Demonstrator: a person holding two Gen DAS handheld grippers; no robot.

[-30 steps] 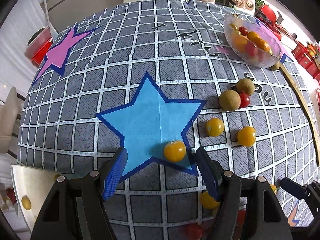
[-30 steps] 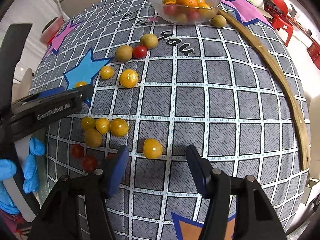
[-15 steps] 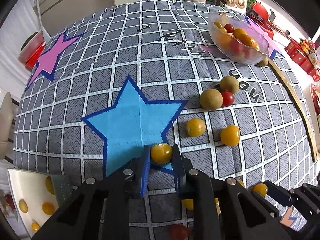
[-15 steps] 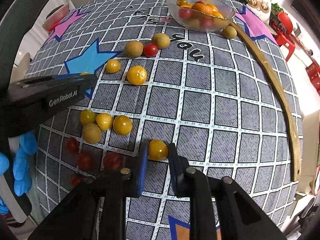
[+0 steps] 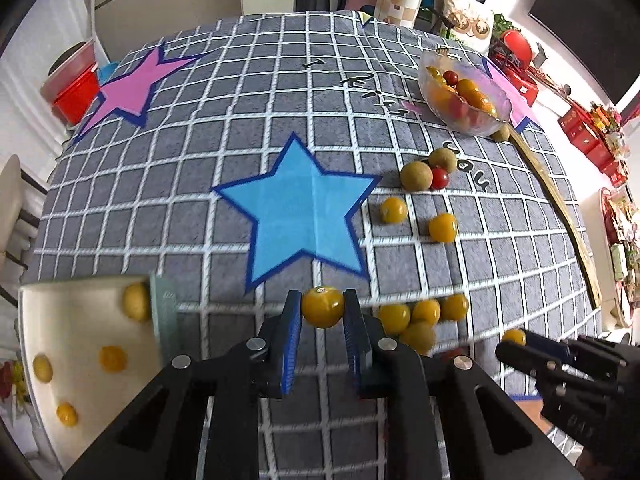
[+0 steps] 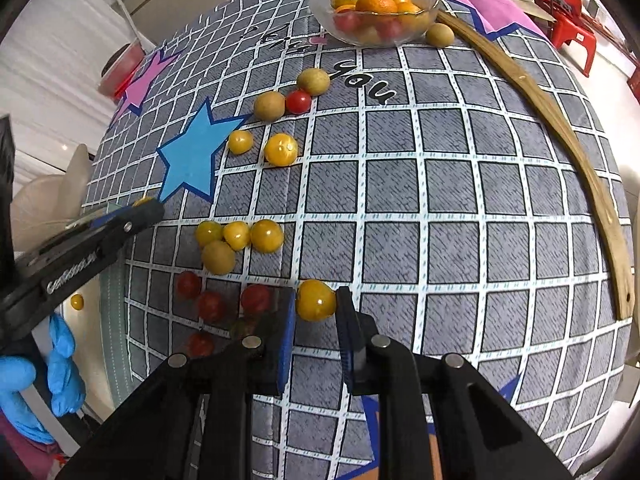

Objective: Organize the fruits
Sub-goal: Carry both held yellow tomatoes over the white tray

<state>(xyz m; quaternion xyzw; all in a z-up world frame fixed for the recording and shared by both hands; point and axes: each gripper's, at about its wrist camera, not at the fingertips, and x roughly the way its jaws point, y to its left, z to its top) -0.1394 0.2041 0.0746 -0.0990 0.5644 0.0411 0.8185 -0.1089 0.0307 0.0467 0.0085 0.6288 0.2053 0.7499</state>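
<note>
My left gripper (image 5: 322, 312) is shut on a yellow tomato (image 5: 322, 306) and holds it above the tablecloth, near a white tray (image 5: 76, 332) at the lower left that holds several yellow fruits. My right gripper (image 6: 316, 306) is shut on another yellow tomato (image 6: 316, 300) above the cloth. Loose yellow tomatoes (image 6: 240, 236), red tomatoes (image 6: 212, 304) and brownish round fruits (image 6: 270, 106) lie scattered on the cloth. A glass bowl (image 6: 430, 10) of mixed fruit stands at the far side. The left gripper also shows in the right wrist view (image 6: 138, 210).
A curved wooden strip (image 6: 568, 136) runs along the table's right side. The grey checked cloth has a blue star (image 5: 300, 208) and a pink star (image 5: 124, 88). Red plastic boxes (image 5: 74, 88) and a chair stand beyond the left table edge.
Both grippers closed on their yellow tomatoes and lifted them. The left one has carried its tomato back off the blue star toward the white tray.
</note>
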